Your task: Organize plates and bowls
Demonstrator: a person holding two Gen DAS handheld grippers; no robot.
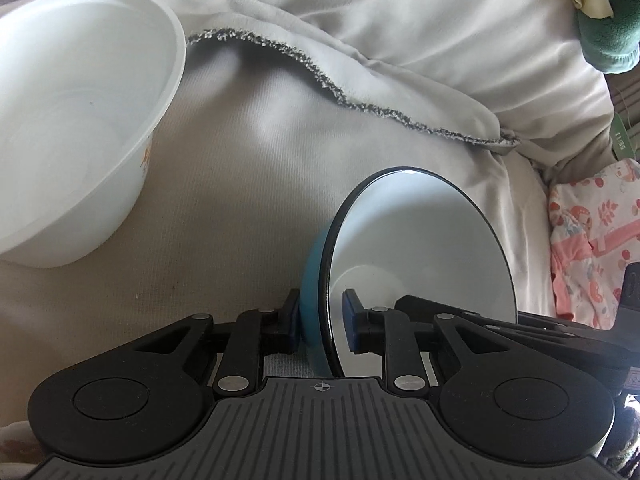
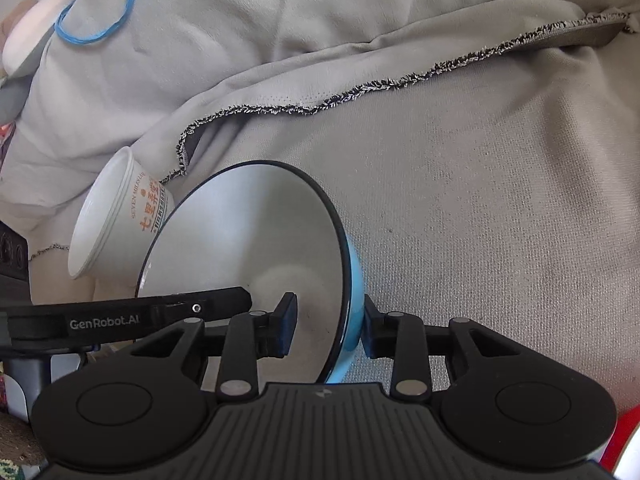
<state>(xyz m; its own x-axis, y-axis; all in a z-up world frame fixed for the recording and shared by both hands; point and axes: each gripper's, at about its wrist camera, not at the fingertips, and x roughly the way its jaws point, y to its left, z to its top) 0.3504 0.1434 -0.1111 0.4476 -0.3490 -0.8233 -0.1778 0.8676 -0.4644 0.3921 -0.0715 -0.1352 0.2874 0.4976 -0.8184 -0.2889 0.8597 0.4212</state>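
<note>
A blue bowl [image 1: 420,256] with a white inside and black rim is held on edge above a grey cloth [image 1: 248,184]. Its wall is straddled from opposite sides by the left gripper [image 1: 322,320] and the right gripper [image 2: 330,326], each with jaws narrowed around it. A white plastic bowl [image 1: 80,120] lies tilted nearby.

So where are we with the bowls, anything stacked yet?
Nothing looks stacked yet. In hand: the blue bowl, held on edge, with both the left gripper and the right gripper straddling its rim. Left: the white plastic bowl lies tilted and separate on the grey cloth, so the two still need bringing together.
</note>
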